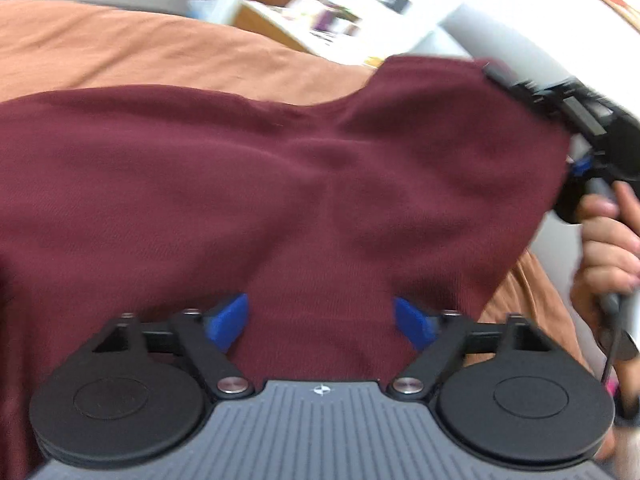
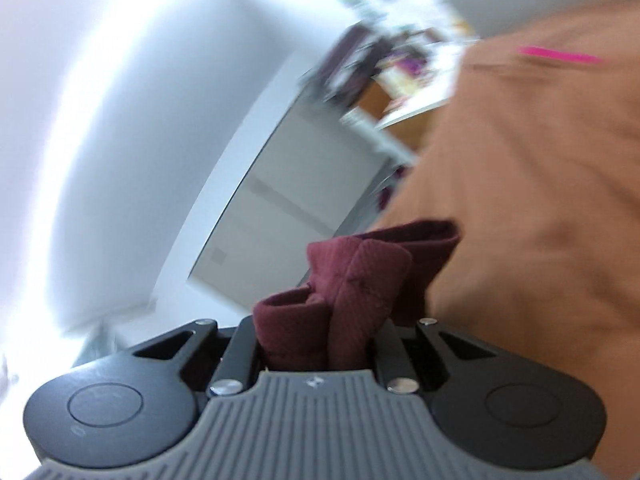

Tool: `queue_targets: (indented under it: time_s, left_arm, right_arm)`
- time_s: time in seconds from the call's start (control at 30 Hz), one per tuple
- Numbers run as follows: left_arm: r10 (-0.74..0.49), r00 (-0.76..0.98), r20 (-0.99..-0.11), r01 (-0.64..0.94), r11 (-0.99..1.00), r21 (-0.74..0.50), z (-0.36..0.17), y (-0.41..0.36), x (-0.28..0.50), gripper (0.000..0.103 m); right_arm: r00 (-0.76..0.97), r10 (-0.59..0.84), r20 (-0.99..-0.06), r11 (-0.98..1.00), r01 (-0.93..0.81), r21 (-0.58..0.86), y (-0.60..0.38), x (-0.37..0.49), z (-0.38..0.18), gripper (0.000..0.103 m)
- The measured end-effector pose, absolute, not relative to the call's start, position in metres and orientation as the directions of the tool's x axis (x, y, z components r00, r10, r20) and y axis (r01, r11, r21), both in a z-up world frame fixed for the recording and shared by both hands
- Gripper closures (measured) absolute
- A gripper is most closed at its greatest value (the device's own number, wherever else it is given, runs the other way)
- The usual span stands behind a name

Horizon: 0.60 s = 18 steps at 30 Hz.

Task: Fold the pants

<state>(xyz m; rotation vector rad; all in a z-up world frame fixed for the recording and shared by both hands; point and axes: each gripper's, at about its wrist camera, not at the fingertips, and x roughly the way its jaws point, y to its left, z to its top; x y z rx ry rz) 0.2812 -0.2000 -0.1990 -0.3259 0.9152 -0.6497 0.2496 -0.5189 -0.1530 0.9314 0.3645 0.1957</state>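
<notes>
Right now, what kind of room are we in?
Probably a bedroom: the pants lie on an orange bedspread, with a cluttered wooden desk by a white wall.

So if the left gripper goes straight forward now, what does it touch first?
Most likely the maroon pants. The left gripper is open, and the cloth lies right between and ahead of its blue fingers. Depth is unclear, so it may touch already.

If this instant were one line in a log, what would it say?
task: fold pants | right gripper: shut on maroon pants, lifting a corner | left gripper: open over pants | surface: orange bedspread
</notes>
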Motion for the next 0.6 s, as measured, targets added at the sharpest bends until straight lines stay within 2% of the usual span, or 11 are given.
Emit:
queue_targets:
  time_s: [0.13, 0.23, 0.37, 0.47, 0.6]
  left_arm:
    - [-0.619, 0.546, -0.565, 0.384, 0.784, -0.488, -0.165, -0.173, 0.243, 0.006]
    - [-0.594, 0.57, -0.568, 0.391, 0.804, -0.448, -0.149, -0.147, 0.223, 0.006]
    - [-0.516, 0.639, -0.57, 0.311, 0.851, -0.422, -0.137, -0.096, 0.19, 0.006]
    - [-0.462, 0.688, -0.559, 0.269, 0.878, -0.395, -0.134, -0.064, 0.162, 0.001]
    - [-0.432, 0.705, -0.563, 0.251, 0.894, -0.372, -0.132, -0.04, 0.149, 0.001]
  right_arm:
    - [0.847, 0.449, -0.285, 0.724, -0.158, 0.672, -0.451, 0.262, -0.11, 0.094]
    - [0.783, 0.503, -0.365, 0.773, -0.22, 0.595, -0.403, 0.271, -0.106, 0.094]
    - [0.684, 0.558, -0.47, 0.794, -0.276, 0.541, -0.351, 0.284, -0.129, 0.094]
    - [0.624, 0.573, -0.531, 0.805, -0.307, 0.508, -0.317, 0.278, -0.156, 0.094]
    - [0.577, 0.539, -0.614, 0.839, -0.303, 0.452, -0.285, 0.273, -0.194, 0.093]
